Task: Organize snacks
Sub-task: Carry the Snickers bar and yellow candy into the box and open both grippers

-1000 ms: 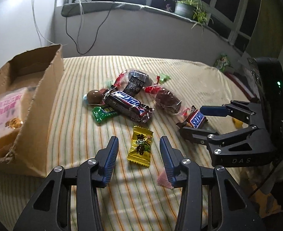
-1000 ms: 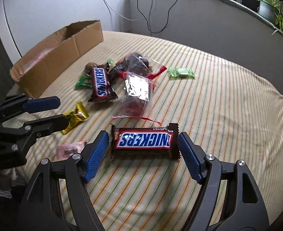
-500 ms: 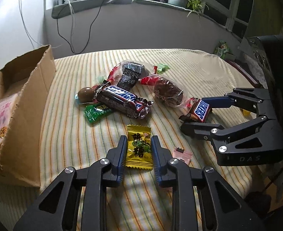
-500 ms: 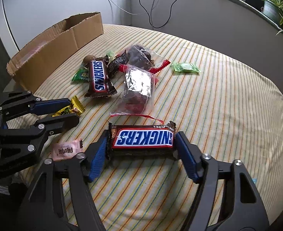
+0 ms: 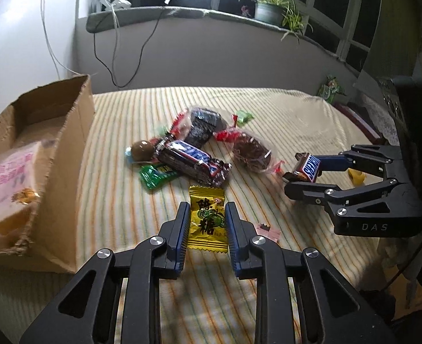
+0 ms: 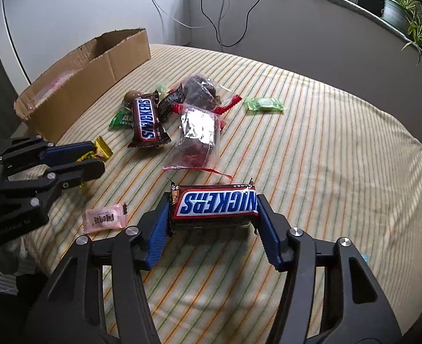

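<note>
bg: striped cloth on table | potted plant on window ledge | black cable hanging down wall | white charger on ledge

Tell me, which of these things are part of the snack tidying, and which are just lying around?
Part of the job:
- yellow candy, in the left gripper
- Snickers bar, right gripper closing on it
- snack pile
- pink sachet
- cardboard box

Just lying about:
- potted plant
- cables

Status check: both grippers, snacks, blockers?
Left gripper shut on yellow candy. Right gripper closing on Snickers bar. Cardboard box path unobstructed.
</note>
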Demonstrator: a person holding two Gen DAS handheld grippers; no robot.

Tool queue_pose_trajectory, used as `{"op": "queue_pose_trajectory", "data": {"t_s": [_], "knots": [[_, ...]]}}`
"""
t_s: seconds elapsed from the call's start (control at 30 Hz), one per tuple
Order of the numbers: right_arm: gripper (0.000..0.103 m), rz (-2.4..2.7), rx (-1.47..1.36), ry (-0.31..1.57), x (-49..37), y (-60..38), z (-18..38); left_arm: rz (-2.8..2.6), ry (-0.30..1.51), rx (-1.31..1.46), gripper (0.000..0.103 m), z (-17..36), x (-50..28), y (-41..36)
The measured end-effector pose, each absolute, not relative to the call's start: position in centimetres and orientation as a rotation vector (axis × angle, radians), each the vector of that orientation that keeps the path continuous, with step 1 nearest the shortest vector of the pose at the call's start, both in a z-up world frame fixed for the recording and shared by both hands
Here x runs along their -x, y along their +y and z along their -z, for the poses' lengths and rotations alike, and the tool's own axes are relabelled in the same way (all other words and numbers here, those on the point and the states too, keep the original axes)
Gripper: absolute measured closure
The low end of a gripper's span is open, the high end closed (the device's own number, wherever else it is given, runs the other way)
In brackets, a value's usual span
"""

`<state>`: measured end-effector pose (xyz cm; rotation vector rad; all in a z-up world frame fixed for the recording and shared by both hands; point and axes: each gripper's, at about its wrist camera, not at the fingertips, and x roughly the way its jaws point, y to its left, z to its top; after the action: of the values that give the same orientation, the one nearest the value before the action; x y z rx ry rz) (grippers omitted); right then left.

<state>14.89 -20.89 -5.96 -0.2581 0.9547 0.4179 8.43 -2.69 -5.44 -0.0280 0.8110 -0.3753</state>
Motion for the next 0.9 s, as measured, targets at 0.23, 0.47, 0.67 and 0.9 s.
{"op": "queue_pose_trajectory", "data": {"t_s": [0.23, 0.47, 0.67, 0.9], "knots": [[0.044, -0.436, 0.267, 0.916, -14.3, -19.8, 3.8, 0.350, 0.748, 0.054, 0.080, 3.3, -7.9, -0.4], [0.044, -0.493, 0.283, 0.862, -14.7, -16.5, 1.6, 0.278, 0.699, 0.096, 0.080, 1.8, -7.7, 3.4], [0.044, -0.536, 0.302, 0.831, -15.9, -13.1, 0.5, 0.203, 0.677, 0.131, 0.080, 1.1, -8.1, 7.0], [0.044, -0.584, 0.313, 0.786, -18.6, -8.4, -1.1, 0.122, 0.660, 0.158, 0.080, 0.8, -8.5, 10.7]]}}
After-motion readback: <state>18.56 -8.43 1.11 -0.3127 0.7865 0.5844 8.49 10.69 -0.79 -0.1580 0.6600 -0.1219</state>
